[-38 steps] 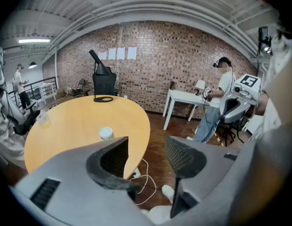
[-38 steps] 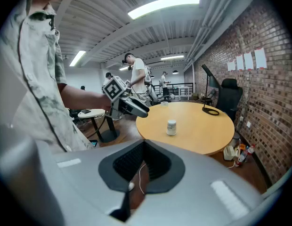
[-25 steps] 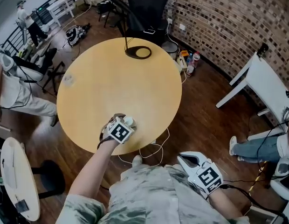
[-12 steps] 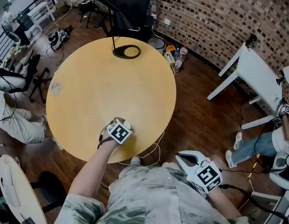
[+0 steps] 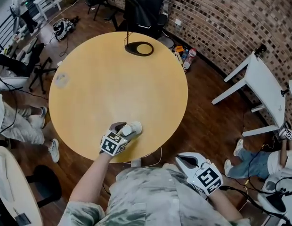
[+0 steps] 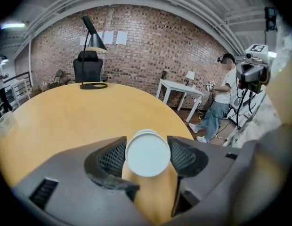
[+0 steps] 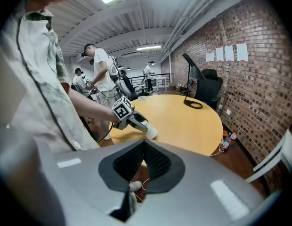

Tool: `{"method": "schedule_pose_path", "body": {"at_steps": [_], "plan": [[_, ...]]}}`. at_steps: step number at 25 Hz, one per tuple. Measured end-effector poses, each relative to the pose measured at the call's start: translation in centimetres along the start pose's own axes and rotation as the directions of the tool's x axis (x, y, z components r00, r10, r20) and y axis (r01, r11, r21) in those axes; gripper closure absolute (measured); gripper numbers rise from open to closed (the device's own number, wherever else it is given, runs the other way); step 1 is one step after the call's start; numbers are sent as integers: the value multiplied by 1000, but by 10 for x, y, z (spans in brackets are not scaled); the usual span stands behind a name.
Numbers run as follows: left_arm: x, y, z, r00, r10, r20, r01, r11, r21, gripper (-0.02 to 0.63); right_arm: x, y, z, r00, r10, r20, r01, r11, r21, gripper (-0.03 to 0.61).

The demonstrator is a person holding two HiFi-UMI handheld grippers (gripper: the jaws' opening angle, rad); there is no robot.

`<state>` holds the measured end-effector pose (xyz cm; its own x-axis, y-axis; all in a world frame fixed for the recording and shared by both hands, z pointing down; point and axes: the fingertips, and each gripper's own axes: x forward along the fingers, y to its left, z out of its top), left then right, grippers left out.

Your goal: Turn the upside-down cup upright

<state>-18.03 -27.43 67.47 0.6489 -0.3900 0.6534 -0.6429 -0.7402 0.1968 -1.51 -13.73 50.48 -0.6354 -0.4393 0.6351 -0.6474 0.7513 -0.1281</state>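
Paper cup (image 6: 147, 153) is pinched in the left claw (image 5: 123, 130), whose jaws are closing on its sides after standing wider a second ago. The wrist has also turned, tipping the cup off vertical by the near edge of the round counter (image 5: 113, 69). The flip looks begun, not finished. The cup's long axis runs roughly along the claw, white base toward the hand, mouth away and downward. Right claw (image 7: 144, 160) hangs closed and empty, off the counter.
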Motion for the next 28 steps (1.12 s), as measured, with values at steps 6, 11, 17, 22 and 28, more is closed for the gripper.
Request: {"method": "schedule_pose_path", "body": {"at_steps": [6, 11, 17, 22, 28], "plan": [[-5, 11, -44, 995, -27, -97, 33, 997, 63, 337, 19, 11, 14, 999, 22, -27, -23, 999, -24, 577], [0, 18, -64, 983, -24, -181, 49, 989, 138, 337, 25, 14, 15, 999, 14, -48, -15, 1000, -20, 577], [2, 21, -74, 971, -24, -236, 67, 982, 175, 339, 27, 14, 17, 999, -3, -53, 2, 1000, -5, 577], [4, 22, -73, 968, -21, -251, 69, 981, 182, 337, 24, 10, 13, 999, -11, -52, 11, 1000, 3, 577], [-1, 18, -71, 962, -29, -270, 76, 983, 165, 242, 18, 3, 8, 999, -12, -44, 13, 1000, 18, 577]]}}
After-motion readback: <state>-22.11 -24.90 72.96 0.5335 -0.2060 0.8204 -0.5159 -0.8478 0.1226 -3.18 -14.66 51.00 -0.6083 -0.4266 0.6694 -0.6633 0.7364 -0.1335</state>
